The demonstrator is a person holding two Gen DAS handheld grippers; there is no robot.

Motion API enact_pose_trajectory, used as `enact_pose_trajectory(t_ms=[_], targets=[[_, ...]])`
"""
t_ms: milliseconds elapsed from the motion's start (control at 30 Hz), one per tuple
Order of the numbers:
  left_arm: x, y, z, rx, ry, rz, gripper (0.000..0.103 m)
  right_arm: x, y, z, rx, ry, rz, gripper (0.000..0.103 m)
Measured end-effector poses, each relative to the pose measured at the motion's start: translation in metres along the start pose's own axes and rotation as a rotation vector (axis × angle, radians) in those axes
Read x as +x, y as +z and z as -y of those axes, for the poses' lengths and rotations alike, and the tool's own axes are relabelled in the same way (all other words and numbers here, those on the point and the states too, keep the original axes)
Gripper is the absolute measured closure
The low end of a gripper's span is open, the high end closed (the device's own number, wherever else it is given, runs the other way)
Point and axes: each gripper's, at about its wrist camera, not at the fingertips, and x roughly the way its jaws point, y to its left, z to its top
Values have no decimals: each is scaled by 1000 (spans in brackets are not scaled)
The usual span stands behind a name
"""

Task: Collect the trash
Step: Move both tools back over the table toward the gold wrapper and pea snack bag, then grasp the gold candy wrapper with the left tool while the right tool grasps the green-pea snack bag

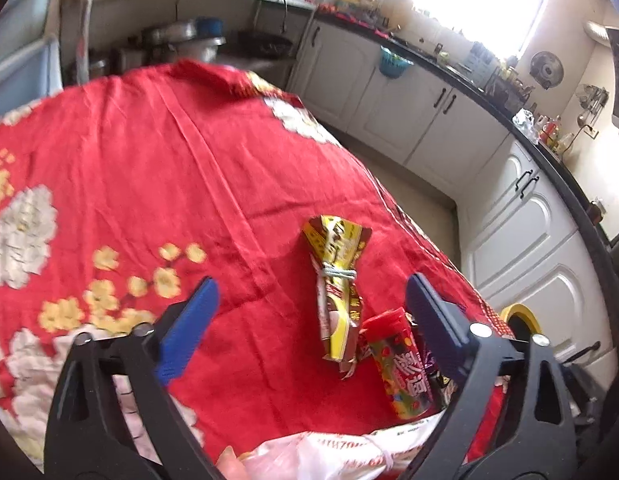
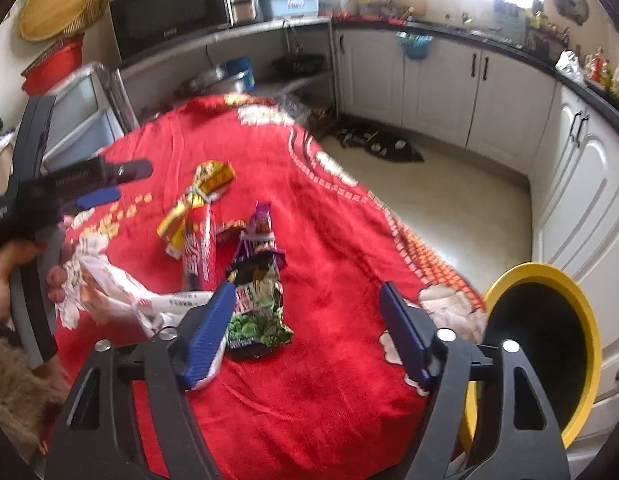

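Wrappers lie on a red flowered tablecloth (image 1: pixel 157 160). A yellow tied wrapper (image 1: pixel 337 280) lies ahead of my open, empty left gripper (image 1: pixel 313 308), with a red candy pack (image 1: pixel 401 364) near its right finger. In the right wrist view my open, empty right gripper (image 2: pixel 305 312) hovers above a dark green-and-purple snack bag (image 2: pixel 257 304). Behind it lie the red pack (image 2: pixel 199 248) and the yellow wrapper (image 2: pixel 201 200). The left gripper (image 2: pixel 89 188) shows at the left. A white plastic bag (image 2: pixel 113 296) lies by a hand at the left.
A yellow-rimmed black bin (image 2: pixel 537 344) stands right of the table, also seen in the left wrist view (image 1: pixel 521 320). White kitchen cabinets (image 2: pixel 441 80) and a dark countertop run along the back and right. Debris (image 2: pixel 377 144) lies on the floor.
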Motion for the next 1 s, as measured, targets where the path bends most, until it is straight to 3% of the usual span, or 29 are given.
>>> enact_pose_trajectory(t_ms=[167,500,600,767,1000], targets=[[20,1,3,-18,-26,-53,35,23,-4,0,5,51,-66,45],[49,1,-2,-56,-73,-135,43,53,-13,-6,24,138,-155,63],[53,1,-1,-48,-74,-150,53,53,-13,-4,30,142,-157,74],[61,-4,0,-39,-75,-183,76,49,-15,2,65,160,-155,83],[63,-3,1,-18,-71,-186,78,41,-19,5,78,162,-143,91]])
